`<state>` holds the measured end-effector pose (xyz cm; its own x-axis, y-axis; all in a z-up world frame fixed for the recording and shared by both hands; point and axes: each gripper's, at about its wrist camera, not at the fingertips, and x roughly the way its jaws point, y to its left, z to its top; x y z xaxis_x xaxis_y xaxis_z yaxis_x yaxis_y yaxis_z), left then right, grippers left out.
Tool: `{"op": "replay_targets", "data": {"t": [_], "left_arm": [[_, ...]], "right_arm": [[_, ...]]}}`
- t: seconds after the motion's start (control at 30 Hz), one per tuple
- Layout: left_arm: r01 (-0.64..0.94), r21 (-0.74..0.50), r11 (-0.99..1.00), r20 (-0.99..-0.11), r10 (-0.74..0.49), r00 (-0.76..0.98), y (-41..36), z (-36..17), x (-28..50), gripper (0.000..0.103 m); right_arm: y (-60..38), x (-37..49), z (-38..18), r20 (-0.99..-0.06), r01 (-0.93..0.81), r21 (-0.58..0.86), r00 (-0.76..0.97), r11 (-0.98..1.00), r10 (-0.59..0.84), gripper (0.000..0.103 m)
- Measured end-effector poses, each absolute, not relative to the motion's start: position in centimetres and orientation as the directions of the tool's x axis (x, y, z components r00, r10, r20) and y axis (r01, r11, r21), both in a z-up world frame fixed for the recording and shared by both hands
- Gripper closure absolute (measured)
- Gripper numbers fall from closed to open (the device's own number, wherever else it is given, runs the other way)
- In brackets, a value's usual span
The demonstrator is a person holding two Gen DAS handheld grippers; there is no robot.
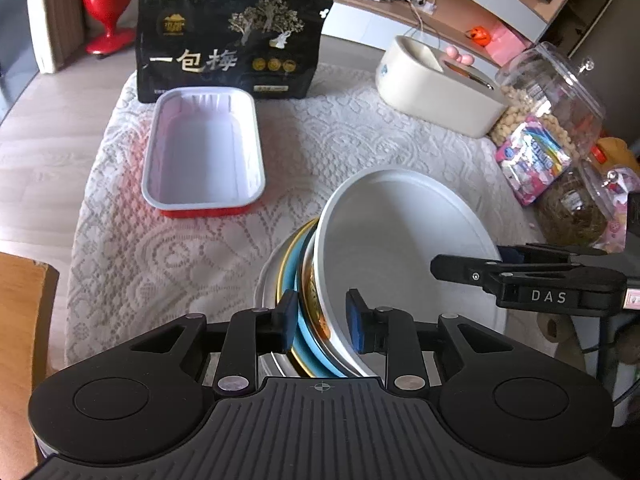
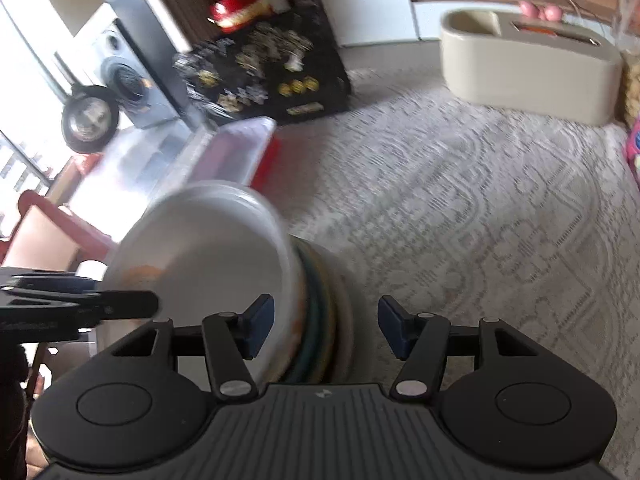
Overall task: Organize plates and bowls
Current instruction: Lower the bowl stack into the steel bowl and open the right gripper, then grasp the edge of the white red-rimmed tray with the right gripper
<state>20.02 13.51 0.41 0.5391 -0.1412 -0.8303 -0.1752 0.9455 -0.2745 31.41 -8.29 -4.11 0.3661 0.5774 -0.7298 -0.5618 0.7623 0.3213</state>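
Between the blue pads of the left gripper [image 1: 322, 320] stands a stack of dishes tipped up on edge: a white bowl [image 1: 400, 248] with a printed orange-brown outer wall, a blue plate [image 1: 306, 340] behind it, then a gold-rimmed plate [image 1: 285, 272] and a pale outermost plate [image 1: 267, 280]. The left pad bears on the blue plate and the right pad sits inside the bowl against its wall, so this gripper reads as clamped on the bowl and blue plate together; whether the two outer plates are caught in the same pinch cannot be told.

The right gripper [image 2: 326, 330] straddles the same stack from the other side. Its left pad lies inside the bowl [image 2: 208, 256] and its right pad stands clear of the outermost plate [image 2: 344, 320] with lace showing in the gap, so its jaws are open around the stack, gripping nothing. That view is blurred, and the plate edges cannot be counted there.

The stack sits toward the near edge of the tabletop [image 1: 328, 136], which is covered in a lace cloth. Its discs stand roughly upright, faces turned sideways, edges running away from both grippers. The white-lined rectangular tray [image 1: 204, 152] lies flat toward the far left, well apart from the stack, its long axis running from near edge to far edge, in front of a black snack bag [image 1: 228, 40].

The left hand is the nearer to the tray. Going by the task, lowering the stack flat or carrying it leftward would rest on the left grip, with the right closing for support.
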Motion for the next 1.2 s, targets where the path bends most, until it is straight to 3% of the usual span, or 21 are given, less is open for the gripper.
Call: {"op": "replay_targets", "data": {"t": [0.17,0.33,0.53,0.7,0.93,1.2], "left_arm": [[-0.173,-0.280,0.944,-0.823,-0.144,0.549,14.3,1.4,19.5,0.075],[-0.178,-0.306,0.935,-0.814,-0.161,0.558,15.2,2.5,19.0,0.076],[-0.123,-0.379,0.917,-0.740,-0.221,0.635,16.8,6.0,17.3,0.076],[-0.148,-0.372,0.916,-0.704,-0.174,0.689,19.9,7.4,17.9,0.076],[-0.345,-0.263,0.901,-0.787,0.006,0.617,28.5,2.8,23.7,0.076],[-0.426,-0.264,0.865,-0.882,-0.039,0.469,31.6,-3.7,30.1,0.076]], "right_arm": [[-8.0,30.6,-4.1,-0.755,-0.521,0.279,0.400,0.807,0.519,0.059],[-6.4,29.8,-3.4,-0.825,-0.493,0.161,0.408,0.855,0.391,0.059],[-5.7,29.0,0.7,-0.812,-0.513,0.090,0.458,0.853,0.361,0.059],[-3.8,29.9,4.9,-0.781,-0.535,0.099,0.482,0.839,0.398,0.045],[3.5,35.2,5.8,-0.838,-0.558,0.093,0.403,0.824,0.368,0.039],[12.2,42.9,-0.3,-0.943,-0.572,0.135,0.178,0.809,0.282,0.037]]}}
